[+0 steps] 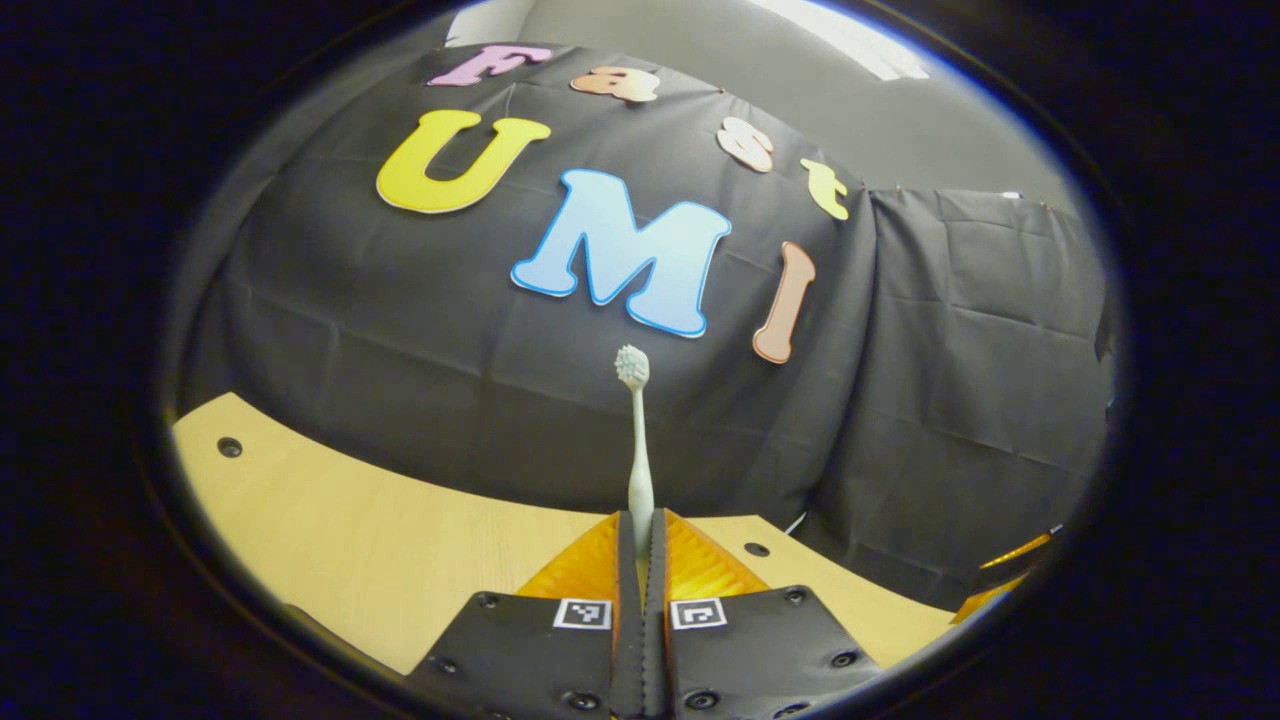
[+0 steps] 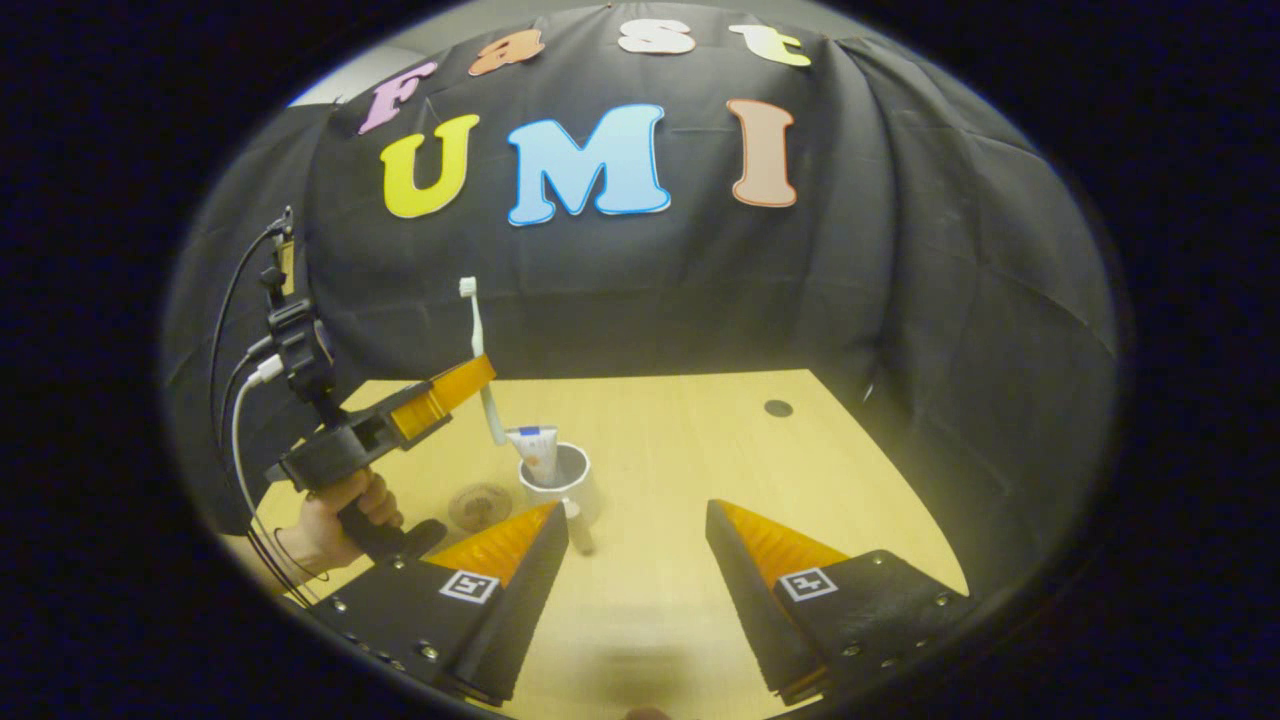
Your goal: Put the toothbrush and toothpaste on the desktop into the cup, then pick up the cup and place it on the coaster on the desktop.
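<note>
A pale toothbrush (image 1: 638, 440) stands upright between the fingers of my left gripper (image 1: 641, 525), bristles at the top; the gripper is shut on its handle. In the right gripper view the same left gripper (image 2: 470, 375), held by a hand, carries the toothbrush (image 2: 478, 340) in the air just above and left of the white cup (image 2: 565, 485). The toothpaste tube (image 2: 538, 452) stands inside the cup. A round coaster (image 2: 480, 505) lies on the desktop left of the cup. My right gripper (image 2: 635, 520) is open, low over the table, near the cup.
The light wooden desktop (image 2: 680, 450) has small dark holes (image 2: 778, 408). Black cloth walls close the booth at the back and right. Cables (image 2: 235, 400) hang from the left gripper.
</note>
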Tool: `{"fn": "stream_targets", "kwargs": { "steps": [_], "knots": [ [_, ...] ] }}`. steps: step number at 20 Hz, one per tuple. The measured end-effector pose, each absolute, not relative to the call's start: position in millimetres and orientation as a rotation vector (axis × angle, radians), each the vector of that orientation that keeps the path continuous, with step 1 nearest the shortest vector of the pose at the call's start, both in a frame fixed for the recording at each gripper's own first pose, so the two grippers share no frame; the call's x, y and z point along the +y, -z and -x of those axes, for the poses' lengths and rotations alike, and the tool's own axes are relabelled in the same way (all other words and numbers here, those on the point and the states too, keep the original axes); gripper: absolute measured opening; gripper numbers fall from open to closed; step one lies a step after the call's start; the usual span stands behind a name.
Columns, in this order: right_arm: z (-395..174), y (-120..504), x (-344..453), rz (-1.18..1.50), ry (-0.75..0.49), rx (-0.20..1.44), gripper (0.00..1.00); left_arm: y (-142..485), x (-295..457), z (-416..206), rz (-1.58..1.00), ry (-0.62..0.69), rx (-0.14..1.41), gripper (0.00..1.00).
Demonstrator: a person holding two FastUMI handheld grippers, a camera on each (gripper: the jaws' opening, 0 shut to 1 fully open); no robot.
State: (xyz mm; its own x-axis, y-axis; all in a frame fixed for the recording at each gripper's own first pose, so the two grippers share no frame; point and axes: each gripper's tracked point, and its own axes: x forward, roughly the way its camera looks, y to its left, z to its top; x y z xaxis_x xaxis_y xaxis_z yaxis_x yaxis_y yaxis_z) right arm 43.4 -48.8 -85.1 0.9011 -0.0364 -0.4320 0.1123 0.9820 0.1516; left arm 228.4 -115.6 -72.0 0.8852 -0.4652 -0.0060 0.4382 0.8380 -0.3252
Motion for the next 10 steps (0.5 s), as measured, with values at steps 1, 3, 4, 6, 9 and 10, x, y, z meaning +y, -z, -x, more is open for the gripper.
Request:
{"fn": "stream_targets", "kwargs": {
  "steps": [1, 3, 4, 6, 9, 10],
  "knots": [
    [-40.5, 88.0, -48.1, -0.184, 0.084, 0.454, 0.86, 76.4, -121.0, -233.8, 0.325, 0.480, 0.090, 0.07],
    [-38.0, 93.6, -46.9, -0.204, 0.094, 0.469, 0.87, 84.1, -129.1, -242.8, 0.329, 0.482, 0.093, 0.07],
    [-36.7, 94.7, -46.5, -0.208, 0.096, 0.474, 0.87, 87.8, -132.8, -245.8, 0.329, 0.488, 0.093, 0.07],
    [-38.1, 99.7, -45.9, -0.199, 0.098, 0.484, 0.87, 98.2, -143.2, -248.2, 0.321, 0.502, 0.111, 0.07],
    [-39.5, 98.7, -43.5, -0.215, 0.090, 0.488, 0.87, 115.9, -151.2, -250.0, 0.304, 0.512, 0.141, 0.07],
    [-39.0, 98.7, -45.3, -0.221, 0.087, 0.486, 0.87, 119.0, -153.9, -250.0, 0.296, 0.518, 0.145, 0.07]
  ]
}}
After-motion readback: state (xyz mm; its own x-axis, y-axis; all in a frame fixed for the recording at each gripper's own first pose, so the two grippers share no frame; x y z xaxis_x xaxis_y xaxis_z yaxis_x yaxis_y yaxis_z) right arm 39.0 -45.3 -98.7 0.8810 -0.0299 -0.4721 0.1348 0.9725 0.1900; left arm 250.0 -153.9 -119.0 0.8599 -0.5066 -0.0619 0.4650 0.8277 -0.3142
